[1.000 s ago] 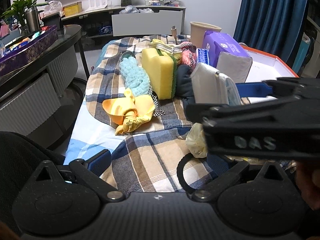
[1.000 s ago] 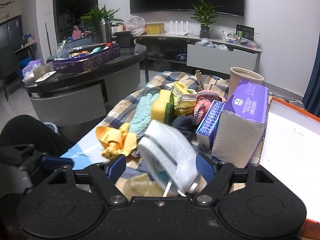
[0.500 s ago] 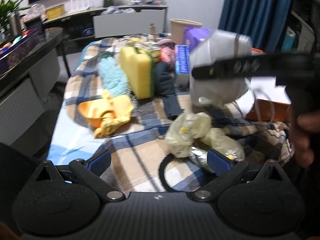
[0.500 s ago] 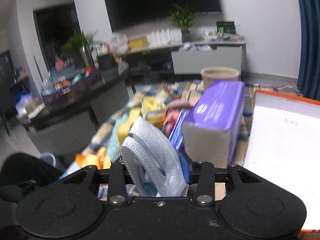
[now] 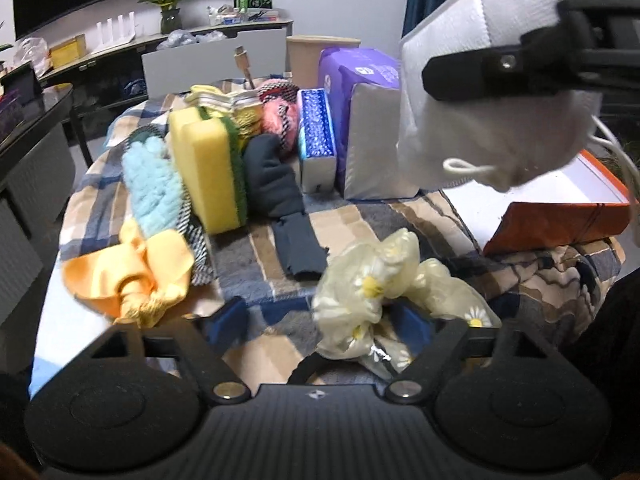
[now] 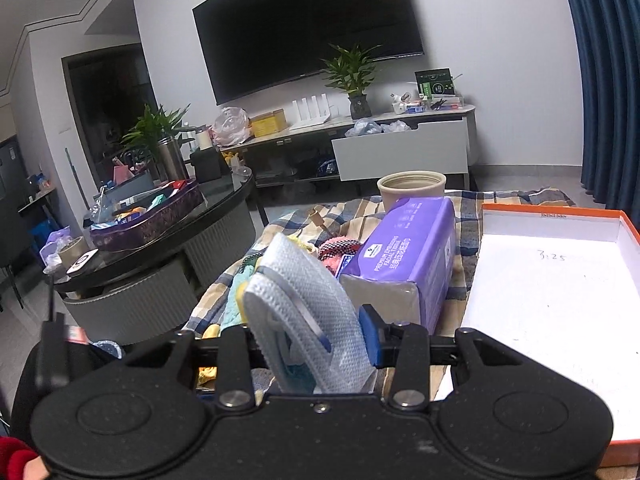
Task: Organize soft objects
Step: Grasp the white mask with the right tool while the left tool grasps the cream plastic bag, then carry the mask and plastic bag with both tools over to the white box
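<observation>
A white face mask [image 6: 304,300] stands pinched in my right gripper [image 6: 308,336], which is shut on it. In the left wrist view that mask [image 5: 480,40] hangs high at the right, above an orange-rimmed white box [image 5: 560,220]. My left gripper [image 5: 324,318] sits low over the plaid blanket [image 5: 256,264], its jaws closing. A pale yellow daisy-printed bag [image 5: 372,276] lies between them against the right pad; the left pad [image 5: 232,316] stands clear of it.
Lined up on the blanket are a yellow cloth [image 5: 132,272], a fluffy blue cloth [image 5: 152,188], a yellow sponge [image 5: 204,168], a dark sock [image 5: 276,188] and a purple tissue pack [image 5: 360,72]. The white box [image 6: 552,300] lies at the right. A round black table [image 6: 160,248] stands at the left.
My right gripper shut on the mask, then lifted it up and to the right. My left gripper moved forward and down around the daisy bag, and its jaws narrowed.
</observation>
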A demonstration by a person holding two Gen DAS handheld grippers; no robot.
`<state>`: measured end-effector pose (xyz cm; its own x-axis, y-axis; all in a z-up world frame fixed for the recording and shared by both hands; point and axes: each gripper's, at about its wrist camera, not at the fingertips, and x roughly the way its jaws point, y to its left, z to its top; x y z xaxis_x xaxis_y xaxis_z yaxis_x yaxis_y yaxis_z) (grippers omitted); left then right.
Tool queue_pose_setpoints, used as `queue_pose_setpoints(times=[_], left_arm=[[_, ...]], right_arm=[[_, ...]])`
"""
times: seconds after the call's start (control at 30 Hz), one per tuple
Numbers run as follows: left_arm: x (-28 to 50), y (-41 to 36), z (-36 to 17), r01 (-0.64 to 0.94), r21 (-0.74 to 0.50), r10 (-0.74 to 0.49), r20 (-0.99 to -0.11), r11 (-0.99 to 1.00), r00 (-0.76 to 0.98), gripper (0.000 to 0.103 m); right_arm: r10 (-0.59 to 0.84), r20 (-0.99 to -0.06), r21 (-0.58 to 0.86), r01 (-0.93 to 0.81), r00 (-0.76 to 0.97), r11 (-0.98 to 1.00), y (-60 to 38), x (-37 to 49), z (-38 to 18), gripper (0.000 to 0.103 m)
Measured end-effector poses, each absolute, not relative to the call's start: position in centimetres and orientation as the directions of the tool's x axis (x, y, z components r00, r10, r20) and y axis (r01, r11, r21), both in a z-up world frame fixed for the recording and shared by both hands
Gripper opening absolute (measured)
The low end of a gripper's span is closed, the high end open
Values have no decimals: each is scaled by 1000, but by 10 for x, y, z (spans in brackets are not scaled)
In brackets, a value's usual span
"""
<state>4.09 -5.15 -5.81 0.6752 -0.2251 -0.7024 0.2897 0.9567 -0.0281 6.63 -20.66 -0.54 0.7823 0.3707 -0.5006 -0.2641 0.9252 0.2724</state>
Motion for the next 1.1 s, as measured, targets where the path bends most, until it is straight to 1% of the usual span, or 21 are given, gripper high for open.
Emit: queue_pose_setpoints(times=[0.03,0.07,0.13,0.17,0.23,0.4,0.57,0.83,0.97,1.1], left_arm=[[43,-52,-59,294,-29,-230,-700,955,676,50],[46,-51,-61,298,-38,-239,-697,954,676,38],[46,-48,-59,289,-40,-236,-689,956,685,28],[46,-45,-56,293,-59,-252,-684,954,684,25],[41,-38,-49,276,-86,-261,-663,957,701,22],[34,-23,-22,228,-103,-242,-614,968,752,21],[34,-8,7,168,-87,-187,-566,982,803,20],[51,2,42,106,-104,-145,-527,989,837,21],[65,2,53,98,-114,-144,-527,989,837,21],[76,2,62,97,-114,-143,-524,989,839,21]], right_arm=[[369,-502,272,-262,782,926,-206,66,-6,48],[368,-502,274,-259,783,926,-207,65,-5,48],[369,-499,273,-262,784,926,-208,63,-4,48],[371,-496,273,-264,785,925,-208,61,-3,48],[372,-492,270,-268,787,925,-205,60,0,48],[394,-473,265,-299,788,917,-198,54,7,48],[412,-450,255,-328,792,910,-190,54,17,48],[441,-413,262,-359,797,895,-180,73,40,48],[433,-393,258,-354,811,899,-179,86,54,48],[420,-393,255,-341,818,905,-182,99,64,48]])
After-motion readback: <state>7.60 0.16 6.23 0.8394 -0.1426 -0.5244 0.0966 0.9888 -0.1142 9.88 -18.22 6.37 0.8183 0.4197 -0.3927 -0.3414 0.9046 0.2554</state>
